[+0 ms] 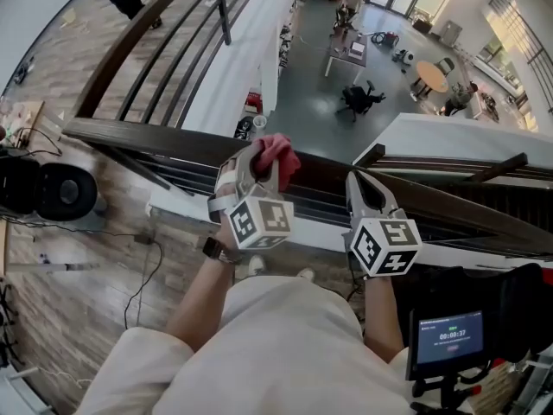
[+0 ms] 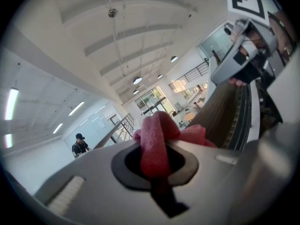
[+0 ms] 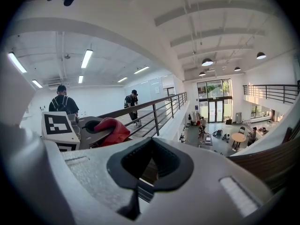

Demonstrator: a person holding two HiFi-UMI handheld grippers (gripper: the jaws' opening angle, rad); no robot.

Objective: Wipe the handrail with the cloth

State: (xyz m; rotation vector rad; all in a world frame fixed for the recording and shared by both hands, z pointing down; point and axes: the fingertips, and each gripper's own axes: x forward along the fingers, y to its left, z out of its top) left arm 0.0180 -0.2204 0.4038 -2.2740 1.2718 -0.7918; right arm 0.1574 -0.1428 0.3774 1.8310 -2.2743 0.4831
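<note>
the left tongs clamp the red cloth over the dark handrail, the right tongs closed and empty nearby, so wiping looks about to start: next, press the cloth down and slide it along.

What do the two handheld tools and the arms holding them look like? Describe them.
The light grey plastic left tool and the matching right tool have curved, tapering, dark-lined jaws. Each carries a white cube with black square markers. The forearms are bare. A short cream sleeve shows on the left arm, and a dark wristwatch on the left wrist.
</note>
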